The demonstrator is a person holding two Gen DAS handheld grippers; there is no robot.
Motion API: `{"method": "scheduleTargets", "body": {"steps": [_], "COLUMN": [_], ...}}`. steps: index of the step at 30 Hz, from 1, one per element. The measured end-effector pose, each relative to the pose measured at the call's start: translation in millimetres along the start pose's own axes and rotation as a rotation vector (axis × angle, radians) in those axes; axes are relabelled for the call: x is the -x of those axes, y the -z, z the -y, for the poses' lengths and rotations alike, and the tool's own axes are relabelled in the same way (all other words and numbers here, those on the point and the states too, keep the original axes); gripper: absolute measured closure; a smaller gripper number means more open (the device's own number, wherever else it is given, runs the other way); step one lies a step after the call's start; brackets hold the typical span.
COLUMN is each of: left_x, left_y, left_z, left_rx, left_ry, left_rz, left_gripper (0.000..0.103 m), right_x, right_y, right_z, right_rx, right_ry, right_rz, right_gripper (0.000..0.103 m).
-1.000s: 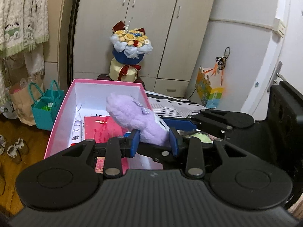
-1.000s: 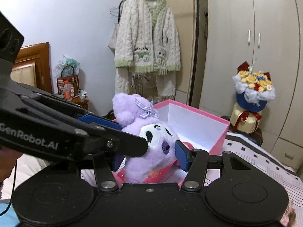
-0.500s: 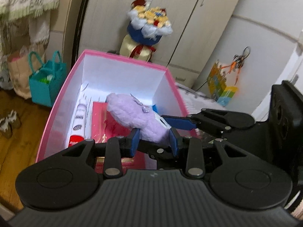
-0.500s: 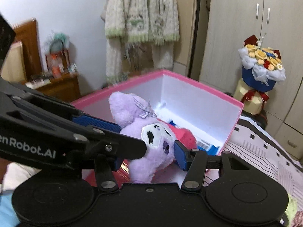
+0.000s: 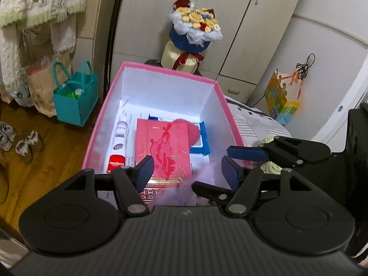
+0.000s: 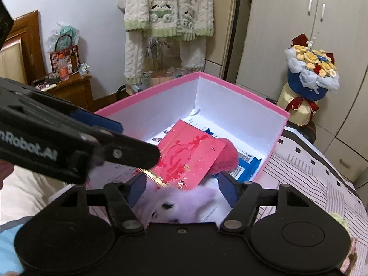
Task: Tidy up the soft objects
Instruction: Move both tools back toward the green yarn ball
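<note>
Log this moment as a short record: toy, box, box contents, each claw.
toy: purple plush toy, blurred, low between the right claw's fingers at the box's near end
box: pink box, open, white inside
contents: red packet, red fuzzy item, white tube, blue pouch, papers
left claw: jaws just opened, nothing gripped
right claw: jaws just opened wider, pads off the toy

Purple plush toy (image 6: 184,203): motion-blurred, lower body hidden behind the hand-held gripper's housing. In the left wrist view only a faint lilac smear. Red fuzzy item (image 6: 224,161) half covered by red packet (image 6: 188,158); identity unclear. Tube (image 5: 119,142) label unreadable.
</note>
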State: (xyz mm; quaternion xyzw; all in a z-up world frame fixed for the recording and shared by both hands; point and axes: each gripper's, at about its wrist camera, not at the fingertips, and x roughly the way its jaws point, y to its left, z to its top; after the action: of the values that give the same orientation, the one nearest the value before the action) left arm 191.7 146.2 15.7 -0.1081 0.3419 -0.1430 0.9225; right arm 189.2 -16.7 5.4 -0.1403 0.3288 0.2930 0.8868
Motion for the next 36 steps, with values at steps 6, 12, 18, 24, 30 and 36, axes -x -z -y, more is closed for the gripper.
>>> {"method": "scheduleTargets", "body": {"steps": [6,12,18,24,30,36], "left_x": [35,64,87,102,98,78], "left_y": [2,9,21,33,43,48], "left_z": [15,35,57,84,112,142], "left_rx": [-0.058,-0.124,-0.192,-0.251,-0.305,-0.346], "left_ry": [0.014,0.049,0.08,0.135,0.2,0.265], "left_rz": [0.048,0.074,0.091,0.101,0.067,0.015], "left_gripper": [0.034,0.031,0.026,0.025,0.025,0.025], "right_x": [31,63,96,138,176,192], "right_y": [3,10,27,56,94,126], "right_z": [-6,-7,-8,3,24,50], "right_rx": [0.001,0.004,0.015,0.018,-0.005,-0.06], "right_ry": [0.004,0.009,0.019,0.034,0.098,0.15], "right_rz": [0.027,0.057,0.079,0.113,0.147,0.136], "right_gripper": [0.025,0.023,0.019,0.017,0.016,0.016]}}
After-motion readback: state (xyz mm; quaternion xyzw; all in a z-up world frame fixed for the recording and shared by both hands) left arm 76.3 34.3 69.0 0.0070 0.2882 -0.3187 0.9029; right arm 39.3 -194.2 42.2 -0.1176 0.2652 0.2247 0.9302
